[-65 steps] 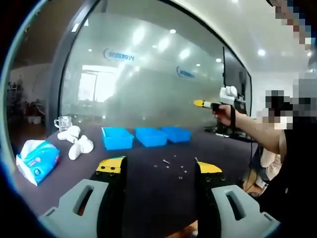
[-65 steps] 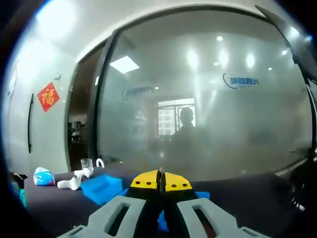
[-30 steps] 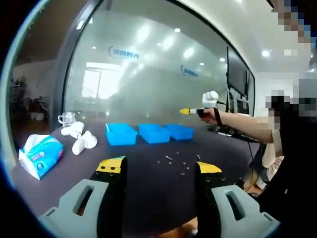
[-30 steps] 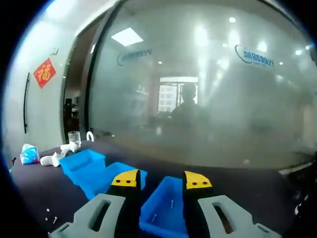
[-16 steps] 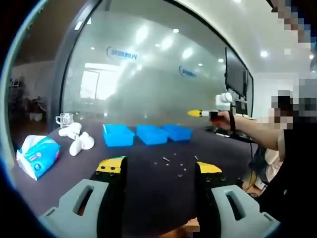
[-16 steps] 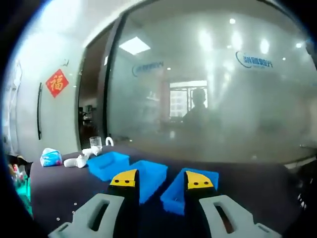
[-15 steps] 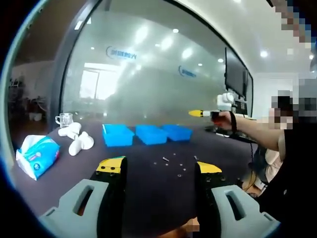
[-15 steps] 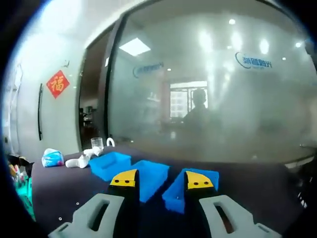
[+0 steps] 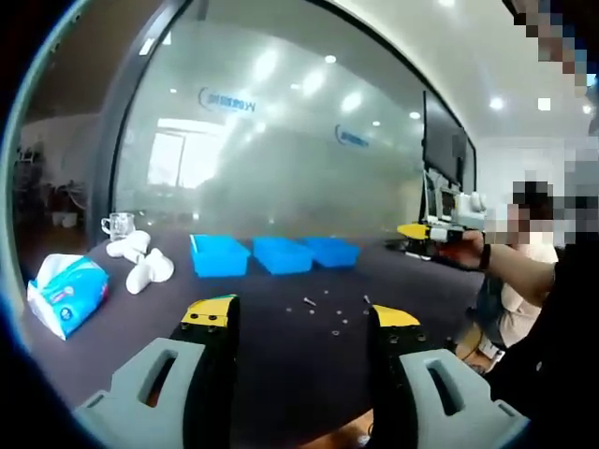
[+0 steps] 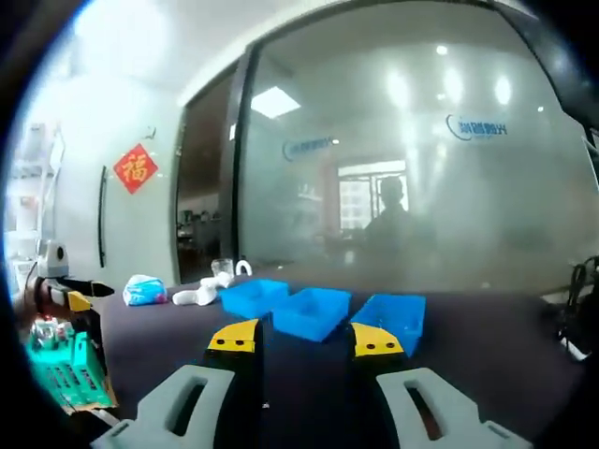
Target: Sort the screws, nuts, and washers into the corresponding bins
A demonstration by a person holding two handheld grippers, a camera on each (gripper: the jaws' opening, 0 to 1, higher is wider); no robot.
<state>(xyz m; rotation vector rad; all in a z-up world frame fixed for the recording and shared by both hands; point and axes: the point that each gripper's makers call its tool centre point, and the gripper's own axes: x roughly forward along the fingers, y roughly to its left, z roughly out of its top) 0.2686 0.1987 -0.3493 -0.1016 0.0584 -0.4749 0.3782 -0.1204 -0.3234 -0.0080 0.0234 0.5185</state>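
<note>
Three blue bins stand in a row on the dark table: left bin [image 9: 220, 254], middle bin [image 9: 281, 253], right bin [image 9: 333, 251]. Small screws, nuts and washers [image 9: 334, 316] lie scattered on the table in front of them. My left gripper [image 9: 301, 314] hovers low over the near table edge, open and holding nothing. To its right a person's hand holds my right gripper [image 9: 418, 229] in the air, off to the right of the bins. In the right gripper view that gripper [image 10: 304, 339] is open and holding nothing, with the bins [image 10: 318, 311] beyond its tips.
A tissue pack [image 9: 64, 292], white rounded objects [image 9: 140, 267] and a glass cup [image 9: 117, 224] sit at the table's left end. A frosted glass wall [image 9: 281, 159] runs behind the table. A green object [image 10: 61, 374] shows low on the left. The person [image 9: 552, 309] stands at the right.
My right gripper went from shut to open over the right bin, then drew back and away to the right. The left gripper has barely moved.
</note>
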